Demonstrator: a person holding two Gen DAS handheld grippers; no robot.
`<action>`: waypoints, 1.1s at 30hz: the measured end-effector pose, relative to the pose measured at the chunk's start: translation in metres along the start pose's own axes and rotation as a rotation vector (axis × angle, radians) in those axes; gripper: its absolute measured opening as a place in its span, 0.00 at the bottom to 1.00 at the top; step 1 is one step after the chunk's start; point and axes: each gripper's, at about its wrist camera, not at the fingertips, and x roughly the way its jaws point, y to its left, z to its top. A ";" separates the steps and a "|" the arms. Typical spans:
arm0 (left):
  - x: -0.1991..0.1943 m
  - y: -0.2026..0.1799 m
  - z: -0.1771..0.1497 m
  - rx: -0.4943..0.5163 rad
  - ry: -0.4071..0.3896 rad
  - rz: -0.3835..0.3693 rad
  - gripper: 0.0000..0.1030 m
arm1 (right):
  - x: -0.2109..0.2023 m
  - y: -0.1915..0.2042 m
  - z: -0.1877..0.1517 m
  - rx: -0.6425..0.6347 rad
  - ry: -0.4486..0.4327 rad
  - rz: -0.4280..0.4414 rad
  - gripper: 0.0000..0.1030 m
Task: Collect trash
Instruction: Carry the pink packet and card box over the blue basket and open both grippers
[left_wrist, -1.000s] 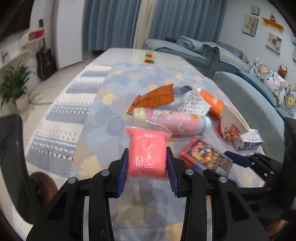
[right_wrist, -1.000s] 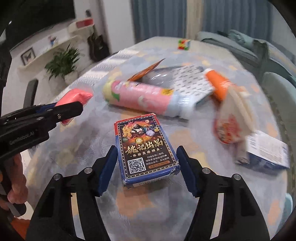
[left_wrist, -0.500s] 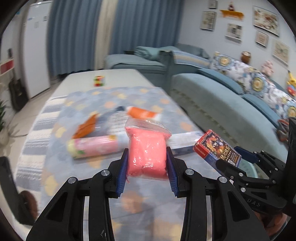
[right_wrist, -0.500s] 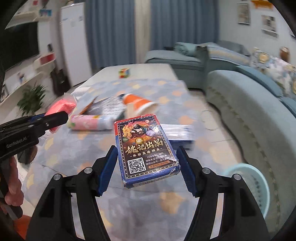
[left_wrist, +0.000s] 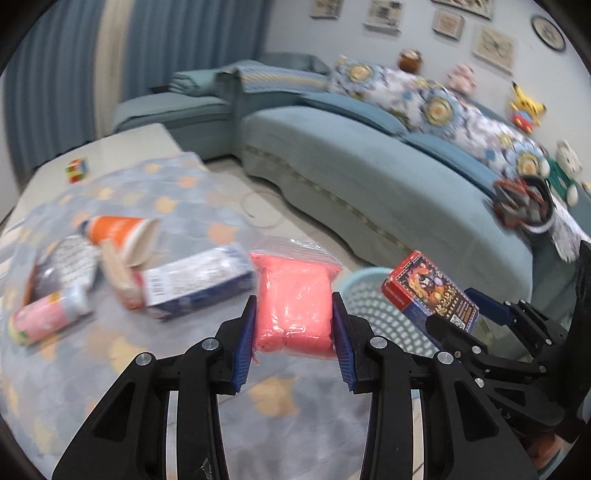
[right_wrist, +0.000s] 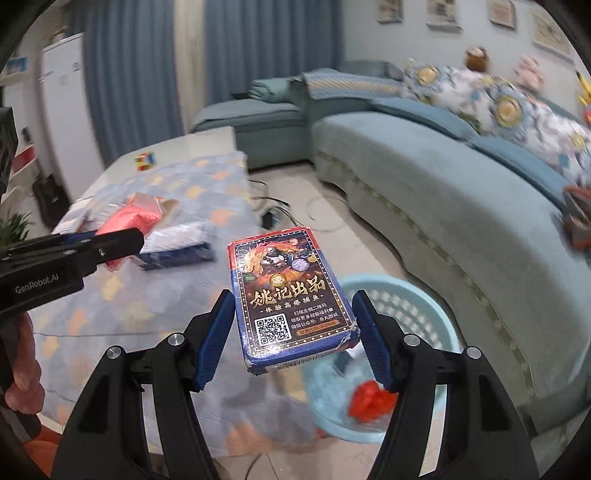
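Note:
My left gripper (left_wrist: 293, 328) is shut on a pink bag (left_wrist: 293, 306) sealed in clear plastic, held above the table's right part. My right gripper (right_wrist: 295, 328) is shut on a blue card box (right_wrist: 291, 295) with a QR code, held above the light blue trash basket (right_wrist: 413, 302) on the floor. A red scrap (right_wrist: 369, 400) lies inside the basket. The basket (left_wrist: 373, 306) also shows in the left wrist view behind the pink bag, with the card box (left_wrist: 430, 291) over it. The pink bag (right_wrist: 129, 219) shows at the left of the right wrist view.
On the patterned tablecloth (left_wrist: 110, 350) lie a blue and white carton (left_wrist: 195, 280), an orange cup (left_wrist: 118, 229), a pink tube (left_wrist: 44, 314) and a spotted wrapper (left_wrist: 70, 258). A colour cube (left_wrist: 77, 170) sits at the far end. A teal sofa (left_wrist: 388, 177) runs along the right.
Both grippers have swung right with their loads, off the pile of trash towards the sofa side. The basket has come into view under the card box.

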 end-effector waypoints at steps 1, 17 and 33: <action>0.008 -0.007 0.000 0.014 0.013 -0.011 0.35 | 0.002 -0.006 -0.004 0.014 0.009 -0.009 0.60; 0.109 -0.074 -0.013 0.114 0.209 -0.199 0.60 | 0.064 -0.109 -0.064 0.309 0.232 -0.134 0.62; 0.069 -0.057 -0.004 0.063 0.127 -0.208 0.70 | 0.044 -0.092 -0.054 0.289 0.185 -0.086 0.62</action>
